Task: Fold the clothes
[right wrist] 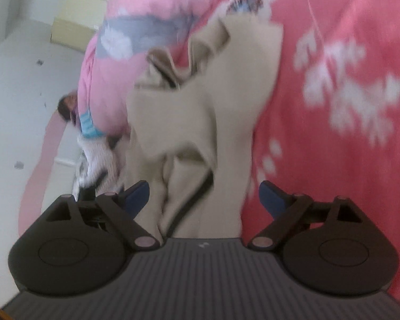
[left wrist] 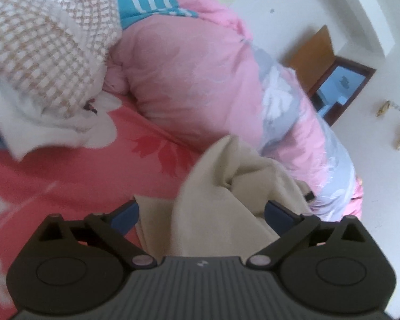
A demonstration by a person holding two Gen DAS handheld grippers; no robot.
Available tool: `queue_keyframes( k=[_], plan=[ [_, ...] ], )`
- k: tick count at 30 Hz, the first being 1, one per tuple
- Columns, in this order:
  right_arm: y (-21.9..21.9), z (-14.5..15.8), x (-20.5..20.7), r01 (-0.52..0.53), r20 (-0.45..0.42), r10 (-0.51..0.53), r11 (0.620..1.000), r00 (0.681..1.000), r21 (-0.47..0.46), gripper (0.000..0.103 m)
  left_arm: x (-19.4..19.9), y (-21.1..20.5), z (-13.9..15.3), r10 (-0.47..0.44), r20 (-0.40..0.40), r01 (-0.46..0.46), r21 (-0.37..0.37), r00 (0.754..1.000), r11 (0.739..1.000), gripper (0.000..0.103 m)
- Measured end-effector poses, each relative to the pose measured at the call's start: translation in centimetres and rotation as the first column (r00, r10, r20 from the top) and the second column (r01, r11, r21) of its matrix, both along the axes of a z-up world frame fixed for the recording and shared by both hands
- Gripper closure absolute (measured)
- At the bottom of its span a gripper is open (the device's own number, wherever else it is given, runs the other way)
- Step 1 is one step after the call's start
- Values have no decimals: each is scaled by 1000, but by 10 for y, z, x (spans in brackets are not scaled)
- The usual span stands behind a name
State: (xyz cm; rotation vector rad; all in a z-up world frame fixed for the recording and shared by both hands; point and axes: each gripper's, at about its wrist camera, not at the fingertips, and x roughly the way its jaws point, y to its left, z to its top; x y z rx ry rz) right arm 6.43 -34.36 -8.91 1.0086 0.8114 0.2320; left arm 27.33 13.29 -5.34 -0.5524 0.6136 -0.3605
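Between the wide-apart jaws of the left gripper (left wrist: 201, 213) and the right gripper (right wrist: 202, 197) lies the crumpled beige garment (right wrist: 200, 93), unheld on the red bedsheet (right wrist: 333, 160); closing now could pinch several layers together, I think.

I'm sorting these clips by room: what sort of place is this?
Most likely a bedroom in a home. A beige garment lies on a red floral bedsheet, a bulky pink quilt is heaped beside it, and a wooden door stands open in the white wall behind.

Red floral bed (left wrist: 66, 176), beige garment (left wrist: 226, 186), pink quilt (left wrist: 186, 80)
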Motion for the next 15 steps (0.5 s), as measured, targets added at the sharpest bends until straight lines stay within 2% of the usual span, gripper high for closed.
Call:
queue_keyframes(
  k=[2, 6, 9, 13, 15],
  plan=[
    [14, -7, -1, -44, -1, 44, 999, 999, -32, 13, 21, -1, -3, -14, -20, 14, 18, 1000, 1000, 2],
    [31, -9, 1, -75, 54, 81, 991, 995, -108, 7, 68, -7, -19, -124, -86, 124, -14, 988, 992, 2],
    [32, -11, 8, -69, 93, 77, 994, 993, -89, 1, 100, -14, -33, -196, -155, 192, -40, 968, 980, 2],
    [28, -14, 14, -67, 136, 77, 994, 988, -81, 1, 129, -14, -44, -240, -188, 227, -89, 952, 970, 0],
    [27, -16, 18, -68, 159, 81, 994, 984, -86, 1, 137, -22, -46, -287, -210, 283, -49, 935, 958, 0]
  ],
)
